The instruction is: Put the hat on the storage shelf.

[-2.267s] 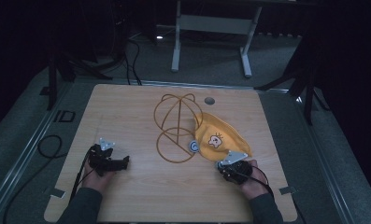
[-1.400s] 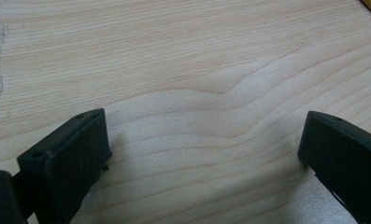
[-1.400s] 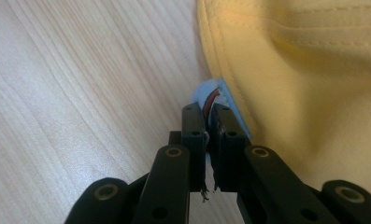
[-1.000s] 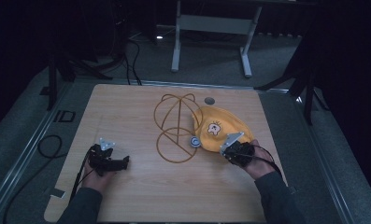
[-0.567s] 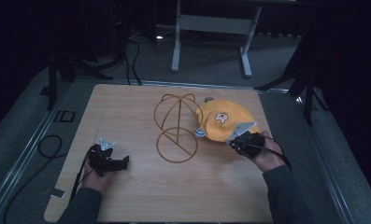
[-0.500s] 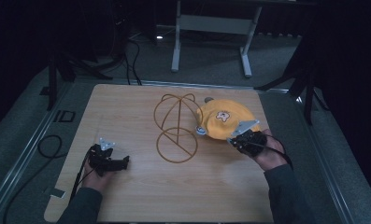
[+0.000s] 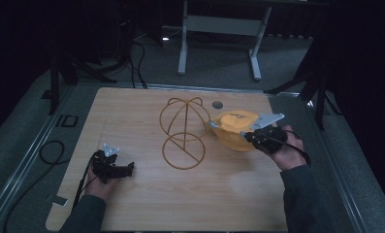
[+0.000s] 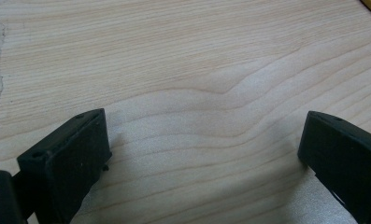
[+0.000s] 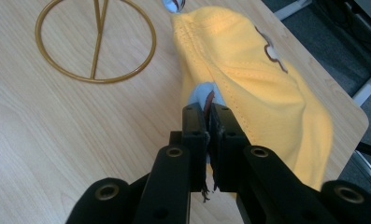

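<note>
A yellow cap (image 7: 234,129) hangs off the table at the right, lifted by its rim. My right gripper (image 7: 252,137) is shut on the cap (image 9: 248,70), its pads pinching the rim's pale blue lining (image 9: 203,95). Just left of the cap stands a gold wire cap stand (image 7: 183,131), whose round base (image 9: 95,42) lies on the wood. My left gripper (image 7: 127,169) rests on the table at the front left, jaws wide open over bare wood (image 8: 202,93) with nothing between them.
The wooden table (image 7: 132,204) has a round cable hole (image 7: 217,104) behind the cap. Its right edge (image 9: 356,119) runs close beside the cap. A grey table frame (image 7: 219,29) stands on the floor beyond. Cables (image 7: 49,150) lie left of the table.
My right gripper has lifted the cap off the table and carried it up and back, so it now hangs beside the stand. The left gripper has kept still.
</note>
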The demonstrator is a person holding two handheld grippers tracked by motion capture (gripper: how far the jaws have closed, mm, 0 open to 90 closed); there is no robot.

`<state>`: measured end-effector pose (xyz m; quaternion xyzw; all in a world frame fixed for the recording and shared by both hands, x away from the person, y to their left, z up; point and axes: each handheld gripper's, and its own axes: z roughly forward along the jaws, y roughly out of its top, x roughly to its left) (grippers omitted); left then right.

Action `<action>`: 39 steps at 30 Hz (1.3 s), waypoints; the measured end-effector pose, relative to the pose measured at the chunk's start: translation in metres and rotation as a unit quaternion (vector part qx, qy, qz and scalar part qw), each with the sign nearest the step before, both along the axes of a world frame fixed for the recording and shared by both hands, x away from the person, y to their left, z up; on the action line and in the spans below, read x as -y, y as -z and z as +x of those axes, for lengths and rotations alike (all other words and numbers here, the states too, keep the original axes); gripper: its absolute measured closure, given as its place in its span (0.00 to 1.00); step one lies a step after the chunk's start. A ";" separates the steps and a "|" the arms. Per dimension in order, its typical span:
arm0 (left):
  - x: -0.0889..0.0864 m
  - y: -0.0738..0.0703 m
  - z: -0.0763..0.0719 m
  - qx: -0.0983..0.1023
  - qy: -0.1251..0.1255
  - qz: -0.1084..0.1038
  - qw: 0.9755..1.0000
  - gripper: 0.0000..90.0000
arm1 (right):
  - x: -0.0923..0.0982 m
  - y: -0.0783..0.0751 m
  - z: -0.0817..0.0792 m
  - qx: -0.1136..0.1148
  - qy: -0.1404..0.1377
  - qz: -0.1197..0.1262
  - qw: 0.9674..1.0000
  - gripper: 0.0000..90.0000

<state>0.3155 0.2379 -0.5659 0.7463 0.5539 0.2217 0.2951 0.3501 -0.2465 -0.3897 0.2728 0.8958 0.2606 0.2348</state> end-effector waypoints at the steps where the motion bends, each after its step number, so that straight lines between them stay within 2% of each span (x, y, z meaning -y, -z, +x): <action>1: 0.000 0.000 0.000 0.000 0.000 0.000 1.000 0.02 | 0.000 0.000 0.000 0.002 0.001 0.000 1.000 0.95; 7: 0.000 0.000 0.000 0.000 0.000 0.000 1.000 0.02 | 0.005 -0.004 0.000 0.008 0.013 0.005 1.000 0.95; 9: 0.000 0.000 0.000 0.000 0.000 0.000 1.000 0.02 | 0.007 -0.004 0.001 0.006 0.017 0.010 1.000 0.95; 18: 0.000 0.000 0.000 0.001 -0.002 -0.002 1.000 0.02 | 0.012 0.000 0.002 -0.013 0.019 -0.005 1.000 0.91; 23: 0.000 0.000 0.000 0.001 -0.002 -0.002 1.000 0.02 | 0.014 -0.004 0.002 -0.012 0.018 -0.002 1.000 0.89; 28: 0.000 0.000 0.000 0.002 -0.002 -0.002 1.000 0.02 | 0.013 -0.007 0.005 -0.023 0.013 -0.018 0.999 0.89; 39: 0.000 0.000 0.000 0.002 -0.002 -0.002 1.000 0.02 | 0.010 -0.004 0.015 -0.047 0.004 -0.045 0.998 0.88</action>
